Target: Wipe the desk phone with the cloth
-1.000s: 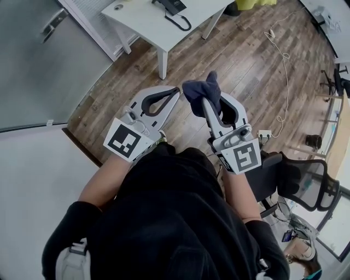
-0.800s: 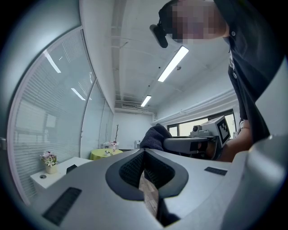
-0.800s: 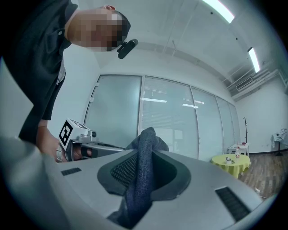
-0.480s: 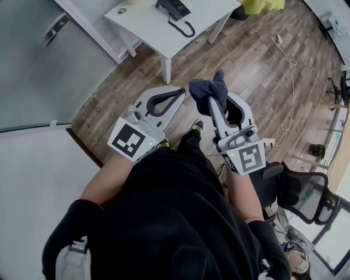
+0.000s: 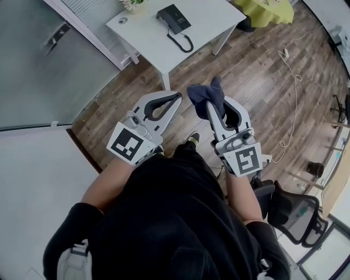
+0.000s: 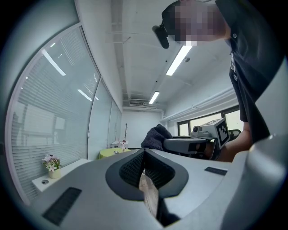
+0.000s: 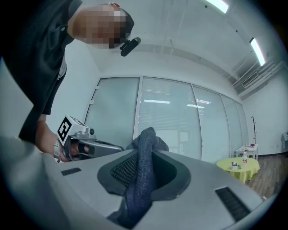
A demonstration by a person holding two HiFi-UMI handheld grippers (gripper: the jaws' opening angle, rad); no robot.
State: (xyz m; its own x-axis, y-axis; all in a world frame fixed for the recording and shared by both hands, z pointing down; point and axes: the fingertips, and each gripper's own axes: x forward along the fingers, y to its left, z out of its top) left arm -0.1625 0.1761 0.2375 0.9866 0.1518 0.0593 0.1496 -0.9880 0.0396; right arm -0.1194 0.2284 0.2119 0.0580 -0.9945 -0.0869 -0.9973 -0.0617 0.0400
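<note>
A black desk phone (image 5: 174, 18) with a coiled cord lies on a white table (image 5: 208, 16) at the top of the head view, well ahead of both grippers. My right gripper (image 5: 210, 104) is shut on a dark blue cloth (image 5: 204, 93), which bunches above its tips; the cloth (image 7: 140, 179) runs down between the jaws in the right gripper view. My left gripper (image 5: 178, 97) is shut with nothing in it, held beside the right one at chest height. The cloth (image 6: 155, 136) and the right gripper (image 6: 189, 144) also show in the left gripper view.
A small flower pot (image 5: 133, 3) stands on the table's far left corner. A yellow-covered round table (image 5: 267, 7) lies beyond. A white cable (image 5: 294, 82) trails across the wooden floor (image 5: 257, 71). A black office chair (image 5: 292, 219) sits at lower right. A glass wall (image 5: 49, 60) runs along the left.
The table and phone have come further into view at the top as the person moves toward them. Both grippers keep their hold and relative position.
</note>
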